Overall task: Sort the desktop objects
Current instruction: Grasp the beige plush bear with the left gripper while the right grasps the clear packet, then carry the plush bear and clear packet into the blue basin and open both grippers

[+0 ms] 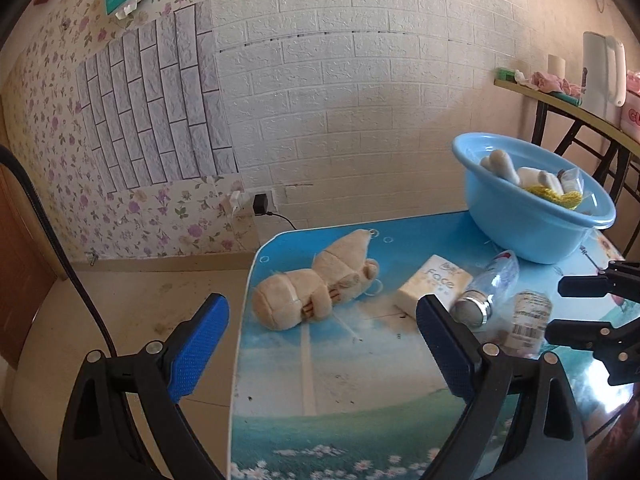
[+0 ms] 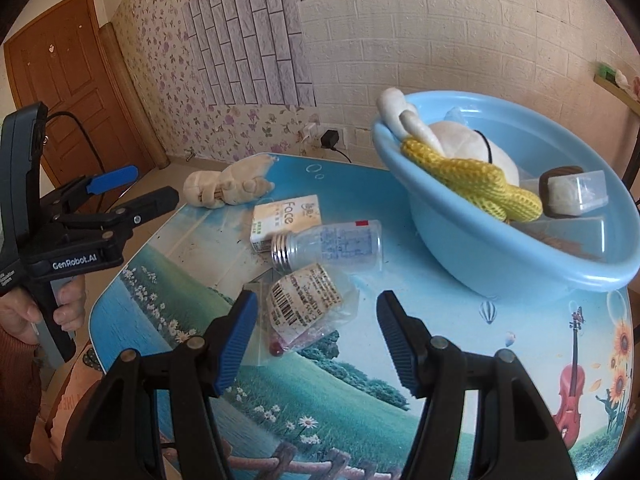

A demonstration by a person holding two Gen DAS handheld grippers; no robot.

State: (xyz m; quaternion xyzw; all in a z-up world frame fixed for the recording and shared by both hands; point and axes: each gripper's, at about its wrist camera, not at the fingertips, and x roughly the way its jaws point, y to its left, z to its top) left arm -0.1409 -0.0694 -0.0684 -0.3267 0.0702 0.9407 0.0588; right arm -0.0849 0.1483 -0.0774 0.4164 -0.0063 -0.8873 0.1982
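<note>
A beige plush toy (image 1: 316,280) (image 2: 224,186) lies at the table's far left. A tissue pack marked "face" (image 1: 434,286) (image 2: 286,220), a clear plastic bottle (image 1: 490,286) (image 2: 328,246) and a clear labelled bag (image 1: 526,322) (image 2: 308,304) lie mid-table. A blue basin (image 1: 520,236) (image 2: 480,256) holds a white plush with a yellow scarf and small packets. My left gripper (image 1: 320,340) (image 2: 140,188) is open and empty, short of the plush. My right gripper (image 2: 316,336) (image 1: 560,308) is open and empty, just short of the labelled bag.
The table (image 2: 360,400) has a printed landscape top; its left edge drops to the floor (image 1: 160,292). A charger (image 1: 262,204) is plugged into the wall. A side table with a white kettle (image 1: 602,76) stands at the right. A wooden door (image 2: 68,92) is left.
</note>
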